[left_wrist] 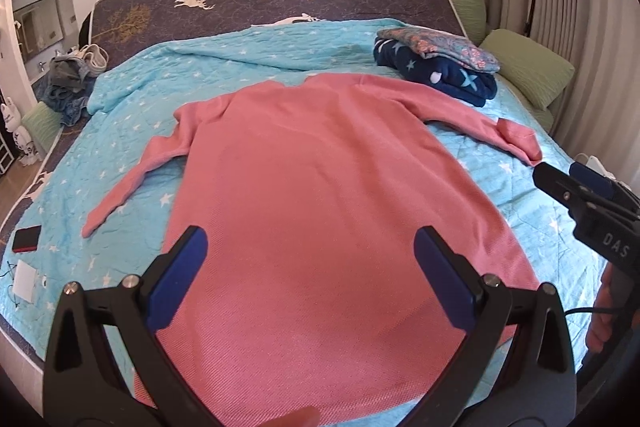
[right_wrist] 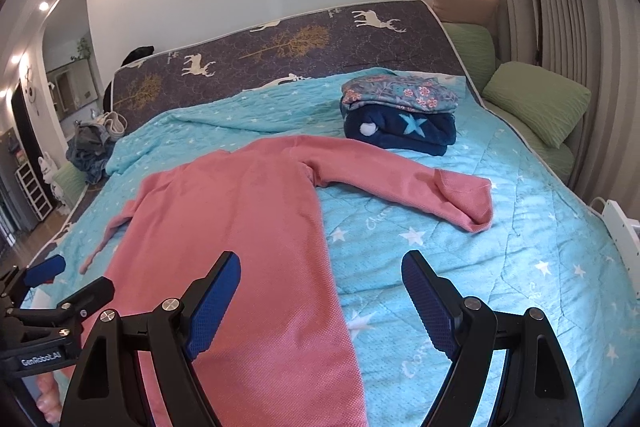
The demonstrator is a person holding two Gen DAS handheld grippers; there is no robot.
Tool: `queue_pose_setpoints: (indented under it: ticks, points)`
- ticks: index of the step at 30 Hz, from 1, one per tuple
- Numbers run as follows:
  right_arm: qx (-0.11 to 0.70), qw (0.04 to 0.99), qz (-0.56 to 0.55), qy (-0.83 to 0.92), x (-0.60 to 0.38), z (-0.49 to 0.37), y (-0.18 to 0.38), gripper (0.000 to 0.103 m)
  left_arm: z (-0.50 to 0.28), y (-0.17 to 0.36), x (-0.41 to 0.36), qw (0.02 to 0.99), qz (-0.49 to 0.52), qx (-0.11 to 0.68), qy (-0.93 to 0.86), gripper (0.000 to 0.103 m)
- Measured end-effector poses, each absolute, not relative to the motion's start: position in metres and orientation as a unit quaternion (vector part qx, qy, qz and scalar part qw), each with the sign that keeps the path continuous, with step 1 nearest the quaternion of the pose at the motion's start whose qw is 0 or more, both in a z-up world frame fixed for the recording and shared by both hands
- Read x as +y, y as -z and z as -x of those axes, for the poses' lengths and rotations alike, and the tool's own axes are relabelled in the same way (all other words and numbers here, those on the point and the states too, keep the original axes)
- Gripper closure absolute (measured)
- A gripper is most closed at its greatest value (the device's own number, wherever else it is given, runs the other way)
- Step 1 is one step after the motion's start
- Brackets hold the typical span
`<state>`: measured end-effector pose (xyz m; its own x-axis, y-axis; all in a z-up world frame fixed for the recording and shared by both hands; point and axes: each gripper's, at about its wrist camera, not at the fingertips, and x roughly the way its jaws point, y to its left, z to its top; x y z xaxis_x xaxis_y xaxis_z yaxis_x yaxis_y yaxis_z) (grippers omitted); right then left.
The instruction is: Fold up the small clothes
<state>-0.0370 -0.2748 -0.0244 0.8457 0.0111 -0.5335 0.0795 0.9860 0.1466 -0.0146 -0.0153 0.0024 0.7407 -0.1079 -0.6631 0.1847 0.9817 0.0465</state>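
Note:
A pink long-sleeved sweater (left_wrist: 312,179) (right_wrist: 224,219) lies flat and spread out on the turquoise star-print bedspread (left_wrist: 120,155) (right_wrist: 500,247), collar away from me, both sleeves stretched out to the sides. My left gripper (left_wrist: 310,255) hovers open above the sweater's lower body, nothing between its blue pads. My right gripper (right_wrist: 322,281) is open too, hanging over the sweater's right hem edge and the bedspread beside it. The right sleeve's cuff (right_wrist: 472,203) is turned back on itself. In the left wrist view the right gripper (left_wrist: 560,179) shows at the right edge.
A stack of folded clothes (left_wrist: 436,63) (right_wrist: 400,111), floral on dark blue, sits at the far right of the bed. Green pillows (right_wrist: 536,99) line the right side. A heap of clothes (left_wrist: 68,83) lies far left. A red-black device (left_wrist: 26,238) and white card (left_wrist: 24,281) rest near left.

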Motion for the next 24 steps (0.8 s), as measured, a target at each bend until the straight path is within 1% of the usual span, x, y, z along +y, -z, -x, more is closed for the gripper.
queue_pose_setpoints:
  ticks: [9,24]
  points:
    - [0.274,0.959,-0.072,0.023,-0.2725,0.0376,0.0206,0.018,0.0182,0.0009,-0.0067,0.930,-0.025,0.353,0.096,0.000]
    - [0.271,0.960,-0.066,0.023,-0.2685,0.0399,0.0205,0.018,0.0211,0.0067,-0.0045,0.928,-0.026,0.358,0.104,0.000]
